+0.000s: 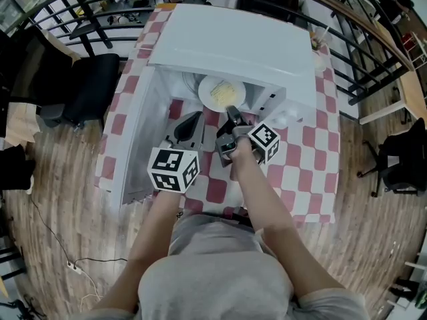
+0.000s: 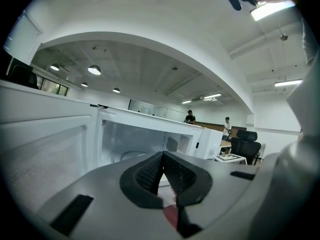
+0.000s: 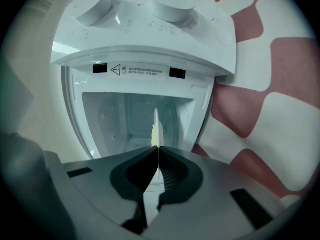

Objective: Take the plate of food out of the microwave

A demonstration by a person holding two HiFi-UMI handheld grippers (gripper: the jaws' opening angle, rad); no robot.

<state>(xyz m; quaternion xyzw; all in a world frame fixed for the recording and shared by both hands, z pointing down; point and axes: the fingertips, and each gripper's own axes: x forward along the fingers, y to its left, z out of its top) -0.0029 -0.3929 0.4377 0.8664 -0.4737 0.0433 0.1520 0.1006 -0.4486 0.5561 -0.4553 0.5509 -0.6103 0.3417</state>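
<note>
A white microwave stands on a red-and-white checked tablecloth, its door swung open to the left. A white plate with yellow food sits at the mouth of the cavity. My right gripper is shut on the plate's near rim. In the right gripper view the plate shows edge-on, running into the shut right gripper. My left gripper hovers beside the door, left of the plate, shut with nothing in it. In the left gripper view its tips point toward the white cavity.
The microwave's two knobs and control panel sit right of the cavity. A black office chair stands left of the table and another to the right. Curved railings ring the far side. Two people stand far off.
</note>
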